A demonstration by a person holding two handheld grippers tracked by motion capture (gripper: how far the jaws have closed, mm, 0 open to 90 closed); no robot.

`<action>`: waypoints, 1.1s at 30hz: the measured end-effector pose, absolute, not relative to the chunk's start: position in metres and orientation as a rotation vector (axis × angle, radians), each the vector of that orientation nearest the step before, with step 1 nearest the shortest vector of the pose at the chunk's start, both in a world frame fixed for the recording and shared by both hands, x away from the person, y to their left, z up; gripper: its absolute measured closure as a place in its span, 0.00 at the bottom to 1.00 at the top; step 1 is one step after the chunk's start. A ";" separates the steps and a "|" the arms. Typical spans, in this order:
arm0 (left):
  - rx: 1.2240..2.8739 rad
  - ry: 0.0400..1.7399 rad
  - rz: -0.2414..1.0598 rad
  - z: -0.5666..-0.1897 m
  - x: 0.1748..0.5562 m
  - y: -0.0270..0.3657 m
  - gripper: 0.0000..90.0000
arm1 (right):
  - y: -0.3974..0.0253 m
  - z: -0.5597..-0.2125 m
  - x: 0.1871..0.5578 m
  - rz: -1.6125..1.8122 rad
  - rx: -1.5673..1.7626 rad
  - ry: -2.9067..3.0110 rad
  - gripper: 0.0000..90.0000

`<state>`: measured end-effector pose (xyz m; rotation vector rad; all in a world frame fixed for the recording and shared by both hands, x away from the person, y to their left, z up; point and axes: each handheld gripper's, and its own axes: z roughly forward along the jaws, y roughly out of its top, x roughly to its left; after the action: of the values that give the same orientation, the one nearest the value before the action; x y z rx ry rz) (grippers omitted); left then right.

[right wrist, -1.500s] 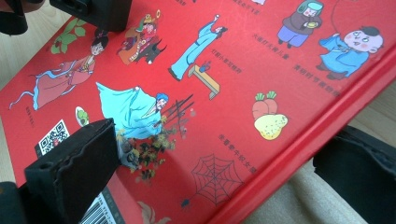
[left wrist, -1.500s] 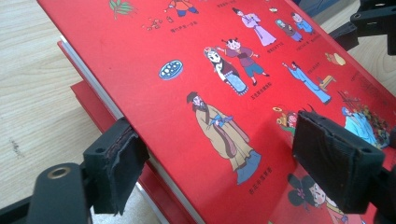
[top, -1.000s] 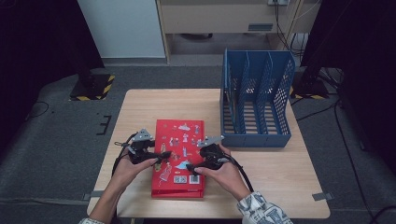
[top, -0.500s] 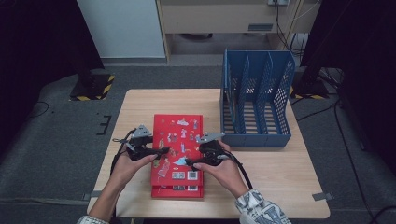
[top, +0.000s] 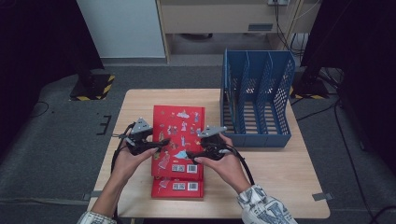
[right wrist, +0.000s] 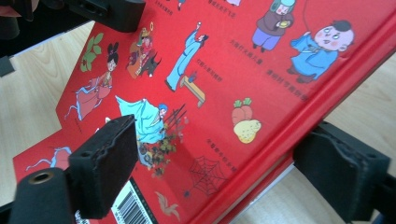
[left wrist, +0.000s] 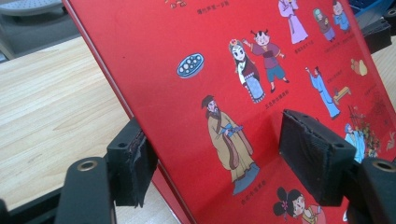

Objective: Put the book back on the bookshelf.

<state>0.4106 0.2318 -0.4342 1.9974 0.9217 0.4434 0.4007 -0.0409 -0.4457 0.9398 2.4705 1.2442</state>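
High view: two red picture books are lying stacked on the wooden table (top: 280,186), long axis running 12 to 6 o'clock. The upper red book (top: 180,135) is sitting offset toward 12 over the lower red book (top: 177,189). The left gripper (top: 156,145) is meeting its 9 o'clock edge, the right gripper (top: 192,154) its 3 o'clock edge, both equally near. A blue file rack (top: 256,98) is standing at 2 o'clock.

Left gripper view: jaws apart, straddling the book's edge, one pad under, one over the cover.

Right gripper view: jaws apart, bracketing the upper book's raised edge; glossy cover is showing cartoon figures and a barcode (right wrist: 133,205).
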 end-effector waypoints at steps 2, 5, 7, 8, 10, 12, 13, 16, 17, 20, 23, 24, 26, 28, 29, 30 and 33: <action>2.004 0.922 0.432 -0.433 0.413 0.232 0.32 | -0.040 -0.445 0.403 1.243 0.937 2.473 0.18; 2.015 0.911 0.436 -0.430 0.415 0.233 0.33 | -0.038 -0.444 0.406 1.228 0.926 2.472 0.20; 2.017 0.908 0.434 -0.429 0.415 0.234 0.33 | -0.036 -0.443 0.407 1.227 0.921 2.471 0.22; 2.015 0.906 0.440 -0.427 0.414 0.234 0.33 | -0.035 -0.442 0.407 1.225 0.919 2.469 0.23; 2.011 0.907 0.443 -0.426 0.414 0.236 0.34 | -0.033 -0.440 0.408 1.222 0.910 2.470 0.24; 2.004 0.911 0.445 -0.425 0.413 0.237 0.34 | -0.031 -0.437 0.408 1.221 0.901 2.465 0.26; 2.002 0.913 0.445 -0.425 0.413 0.237 0.34 | -0.031 -0.436 0.409 1.211 0.896 2.464 0.28; 1.993 0.918 0.449 -0.423 0.413 0.240 0.36 | -0.029 -0.433 0.411 1.176 0.877 2.469 0.31; 1.990 0.917 0.453 -0.422 0.414 0.241 0.37 | -0.029 -0.432 0.412 1.169 0.872 2.472 0.32; 1.987 0.916 0.468 -0.419 0.414 0.242 0.40 | -0.028 -0.431 0.414 1.159 0.864 2.468 0.34; 1.984 0.920 0.477 -0.419 0.414 0.243 0.42 | -0.027 -0.431 0.418 1.145 0.878 2.472 0.35; 1.985 0.921 0.475 -0.419 0.414 0.243 0.43 | -0.027 -0.431 0.419 1.145 0.876 2.472 0.35; 1.987 0.920 0.478 -0.418 0.415 0.243 0.44 | -0.026 -0.430 0.419 1.142 0.875 2.473 0.36; 1.991 0.915 0.486 -0.416 0.415 0.243 0.45 | -0.027 -0.430 0.420 1.138 0.880 2.472 0.37; 1.989 0.911 0.492 -0.415 0.414 0.242 0.46 | -0.027 -0.430 0.420 1.138 0.886 2.467 0.37; 1.993 0.908 0.498 -0.413 0.414 0.243 0.47 | -0.028 -0.429 0.420 1.135 0.885 2.461 0.38; 1.984 0.916 0.515 -0.411 0.411 0.242 0.49 | -0.029 -0.426 0.420 1.140 0.881 2.445 0.40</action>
<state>0.4112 0.2418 -0.4112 1.9841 0.9156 0.5150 0.4198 -0.0287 -0.4264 0.8814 2.4448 1.1399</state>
